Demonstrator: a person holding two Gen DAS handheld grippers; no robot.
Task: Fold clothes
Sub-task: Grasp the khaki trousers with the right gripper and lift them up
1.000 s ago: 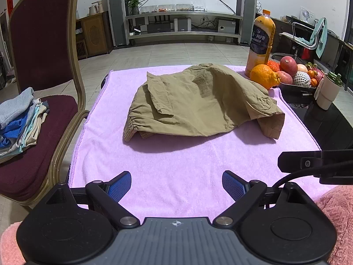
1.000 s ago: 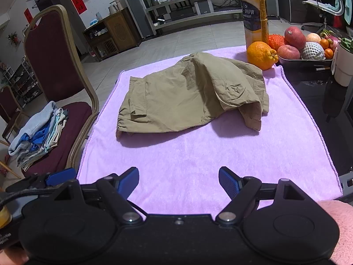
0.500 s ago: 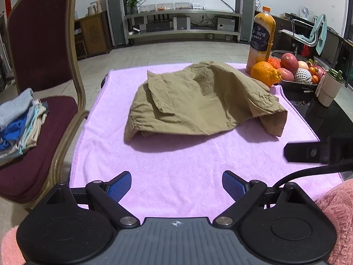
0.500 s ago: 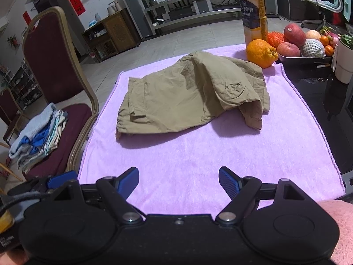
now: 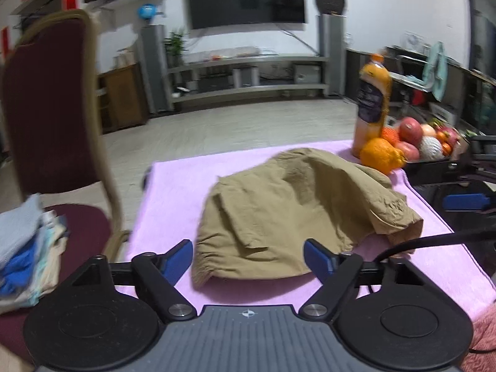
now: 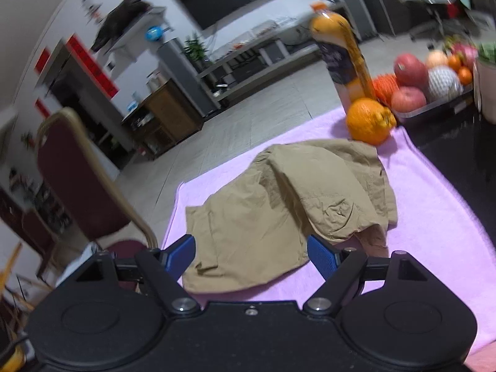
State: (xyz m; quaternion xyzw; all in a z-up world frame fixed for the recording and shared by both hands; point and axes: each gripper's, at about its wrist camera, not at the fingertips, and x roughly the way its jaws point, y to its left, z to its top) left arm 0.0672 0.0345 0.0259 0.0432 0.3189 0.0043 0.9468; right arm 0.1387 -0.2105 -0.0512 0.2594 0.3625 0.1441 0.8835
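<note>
From my seat, the far left of the left view held a stack of folded clothes (image 5: 29, 249) on the red seat of a chair (image 5: 52, 117), the stack cut off by the frame edge and smeared by blur. Next came the pink towel (image 5: 173, 192) covering the table, and in its middle the khaki shorts (image 5: 288, 214), crumpled, with one leg opening lifted at the right. I could not tell how the fabric lay underneath the raised hump. My left gripper (image 5: 248, 255) hung over the near edge of the shorts, its blue pads spread wide with nothing between them. My right gripper (image 6: 250, 252) was likewise spread and empty, over the near hem; whether either pad touched the cloth I could not make out. Further right, just beyond the shorts, sat an orange (image 5: 383, 156) on the towel, a juice bottle (image 5: 372, 105) behind it, its label blurred. A tray of fruit (image 5: 427, 142) stood at the far right, partly hidden by the right gripper's dark body.
</note>
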